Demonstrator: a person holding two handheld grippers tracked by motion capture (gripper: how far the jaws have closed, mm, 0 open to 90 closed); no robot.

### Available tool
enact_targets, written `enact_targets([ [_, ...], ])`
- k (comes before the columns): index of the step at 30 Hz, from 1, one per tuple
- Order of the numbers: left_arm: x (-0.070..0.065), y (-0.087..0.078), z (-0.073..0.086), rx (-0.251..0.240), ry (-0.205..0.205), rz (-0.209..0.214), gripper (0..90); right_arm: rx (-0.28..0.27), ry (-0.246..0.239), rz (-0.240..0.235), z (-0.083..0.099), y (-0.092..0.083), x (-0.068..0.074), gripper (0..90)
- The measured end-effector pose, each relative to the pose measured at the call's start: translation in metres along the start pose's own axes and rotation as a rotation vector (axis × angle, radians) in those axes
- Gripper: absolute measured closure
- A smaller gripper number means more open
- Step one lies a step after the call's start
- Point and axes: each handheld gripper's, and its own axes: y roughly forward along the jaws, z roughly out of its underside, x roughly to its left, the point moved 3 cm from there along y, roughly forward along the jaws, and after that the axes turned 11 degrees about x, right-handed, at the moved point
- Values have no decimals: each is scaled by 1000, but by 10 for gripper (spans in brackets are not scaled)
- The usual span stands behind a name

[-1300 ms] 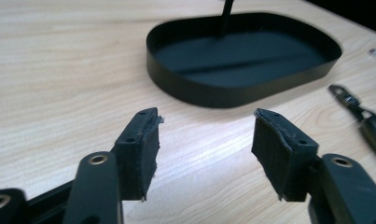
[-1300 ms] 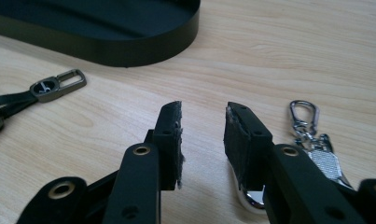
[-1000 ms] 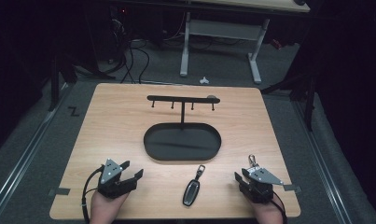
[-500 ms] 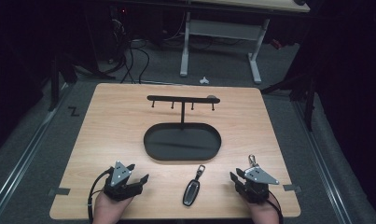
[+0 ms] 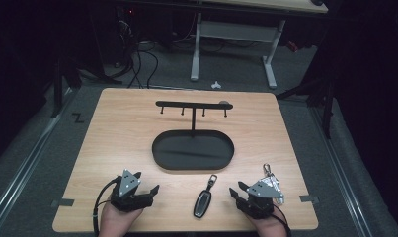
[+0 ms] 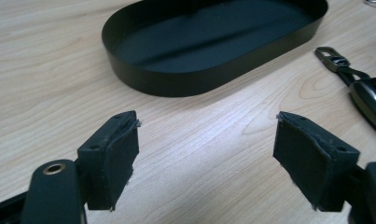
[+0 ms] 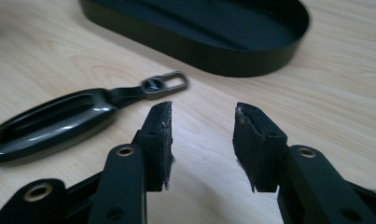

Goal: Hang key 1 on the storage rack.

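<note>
Both claws have just been spread and hold nothing: left claw (image 5: pixel 148 190), right claw (image 5: pixel 238 190); the key fob (image 5: pixel 203 202), lower centre, is probably targeted next.

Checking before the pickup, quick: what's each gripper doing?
Left gripper: open, holding nothing, jaws just opened.
Right gripper: open, holding nothing, jaws just widened.

We see a dark glossy key fob (image 5: pixel 203 203) with a metal clip end (image 5: pixel 213 179), lying flat on the table (image 5: pixel 117 123), just below the black oval tray (image 5: pixel 193 149), untouched, between both hands.
</note>
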Motion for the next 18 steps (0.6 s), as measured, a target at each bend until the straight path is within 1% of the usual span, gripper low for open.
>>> enact_targets([
  [1, -2, 0, -1, 1, 19, -2, 196, -4, -11, -21, -2, 2, 6, 602],
  [2, -2, 0, -1, 1, 19, -2, 177, -4, -11, -21, -2, 2, 6, 602],
  [3, -4, 0, -1, -4, 28, -6, 165, -5, -12, -62, -5, 4, 16, 623],
  [4, -4, 0, -1, -6, 31, -8, 165, -5, -12, -62, -5, 4, 16, 623],
  [5, -5, 1, -1, 2, 35, -5, 149, -6, -24, -89, -8, 7, 26, 654],
  [7, -4, 3, 0, 12, 37, -3, 145, -5, -40, -118, -11, 9, 36, 664],
  [8, -4, 3, 0, 12, 37, -3, 144, -5, -40, -118, -11, 9, 36, 664],
  [9, -4, 4, 1, 15, 37, -2, 138, 2, -58, -137, -15, 16, 48, 667],
  [10, -4, 4, 2, 24, 37, -2, 138, 2, -58, -137, -15, 16, 48, 667],
  [11, -3, 5, 2, 32, 35, -7, 98, 21, -98, -151, -17, 22, 61, 679],
  [12, -3, 6, 3, 47, 36, -13, 98, 21, -98, -151, -17, 22, 61, 679],
  [14, -2, 8, 5, 71, 32, -14, 55, 26, -143, -152, -18, 26, 72, 694],
  [15, -1, 9, 6, 79, 21, -17, 19, 30, -159, -165, -19, 27, 78, 720],
  [16, -1, 9, 6, 79, 21, -17, 4, 30, -159, -165, -19, 27, 78, 720],
  [17, 0, 9, 7, 77, 18, -23, 4, 24, -166, -173, -19, 27, 81, 737],
  [18, 0, 9, 7, 77, 18, -23, 3, 24, -166, -173, -19, 27, 81, 737],
])
